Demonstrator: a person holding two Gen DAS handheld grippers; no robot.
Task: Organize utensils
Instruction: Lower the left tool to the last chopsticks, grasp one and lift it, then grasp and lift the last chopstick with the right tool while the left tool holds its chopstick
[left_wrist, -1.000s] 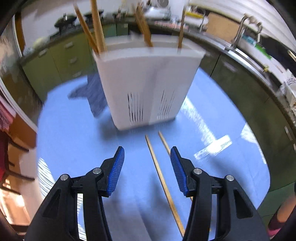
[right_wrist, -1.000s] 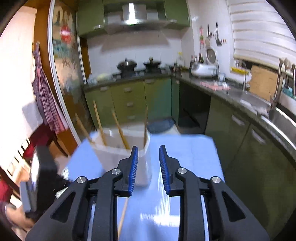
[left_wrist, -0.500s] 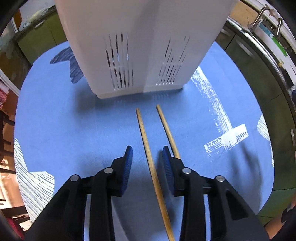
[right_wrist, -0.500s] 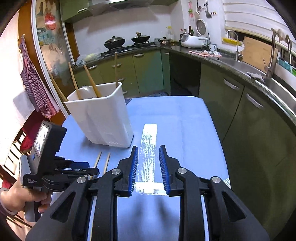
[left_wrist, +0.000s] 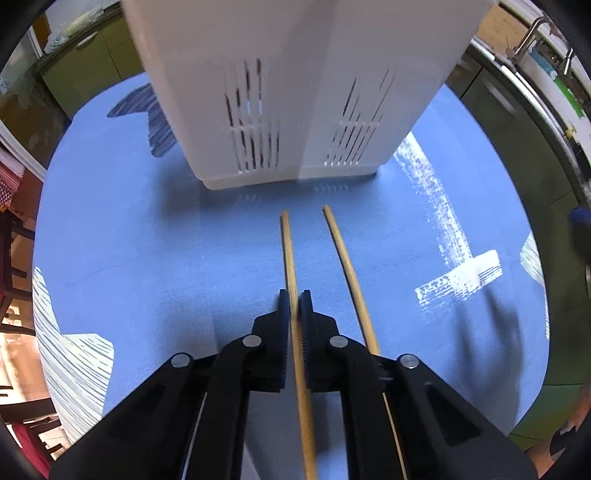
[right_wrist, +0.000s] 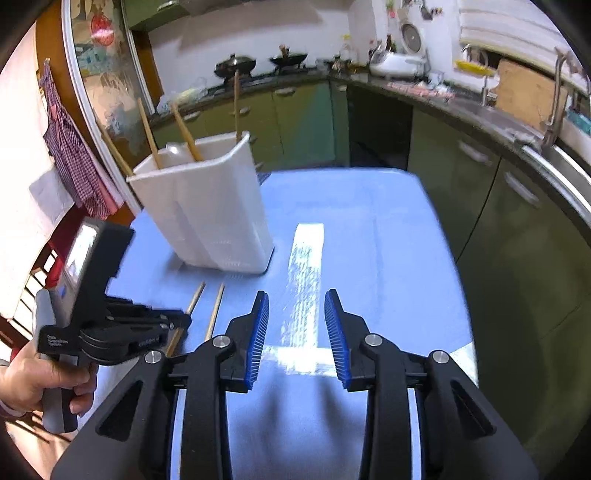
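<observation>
Gripping now: the left gripper (left_wrist: 294, 310) has its jaws closed right down on the left chopstick (left_wrist: 289, 258), pinching it partway along its length while it lies on the blue worktop (left_wrist: 147, 258); those jaws have just been closing, with the stick between them.
Step in hand: the pick-up of one loose chopstick, caught but, as far as I can judge, not yet lifted off the worktop.
Right gripper: the right gripper (right_wrist: 297, 328) hangs over a bare, glare-streaked part of the worktop with its jaws partly apart and nothing between them; they have just been opening a little.
Second stick: the right chopstick (left_wrist: 345, 266) lies just beside the held one, nearly parallel, its near part passing under the left gripper's right finger; whether that finger touches it is hard to tell from this angle.
Holder: the white utensil holder (right_wrist: 207, 214) stands upright just beyond the far tips of both sticks, with several chopsticks (right_wrist: 184, 133) already leaning in it.
Next move calls for: a clean lift that leaves the neighbouring stick where it is, then tipping the held stick towards upright and raising it above the holder's rim before letting it drop in.
After that: the right chopstick remains to be picked up, probably by the waiting right gripper.
</observation>
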